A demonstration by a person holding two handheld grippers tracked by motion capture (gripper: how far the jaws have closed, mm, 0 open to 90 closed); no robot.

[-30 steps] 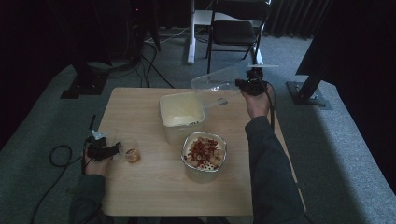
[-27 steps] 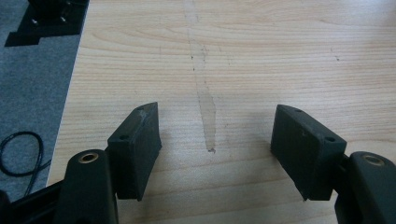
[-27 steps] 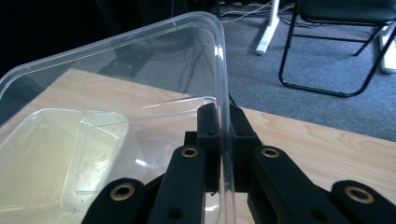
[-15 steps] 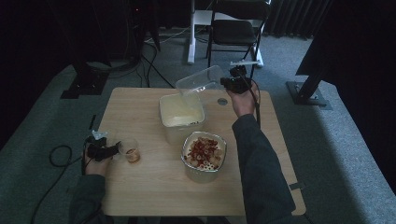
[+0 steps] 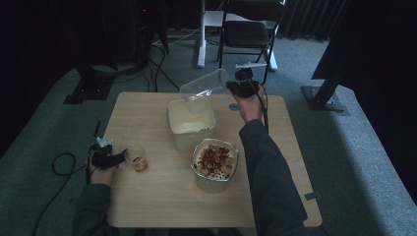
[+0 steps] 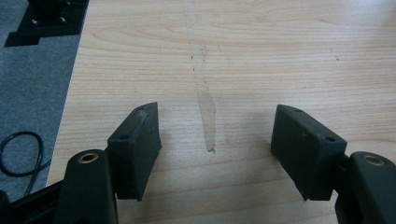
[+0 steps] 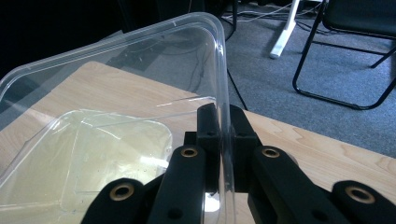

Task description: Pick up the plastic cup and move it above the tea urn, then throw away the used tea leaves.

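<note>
My right gripper (image 5: 235,88) (image 7: 223,119) is shut on the rim of a clear plastic tub (image 5: 204,87) (image 7: 116,88). It holds the tub tilted in the air over the back of a cream container of pale yellow liquid (image 5: 192,123) (image 7: 93,154). In front of that stands a clear bowl of red and pale cereal rings (image 5: 215,162). My left gripper (image 5: 118,158) (image 6: 215,114) rests at the table's left edge, open, with bare wood between its jaws. A small glass with amber contents (image 5: 139,161) stands just right of it.
A small grey round object (image 5: 234,106) lies on the wooden table (image 5: 162,206) below my right hand. A black folding chair (image 5: 248,29) and stand legs are on the carpet behind. A cable (image 5: 61,164) trails off the left edge.
My right gripper has carried the clear tub leftward from the table's back right to above the cream container. The left gripper has stayed put.
</note>
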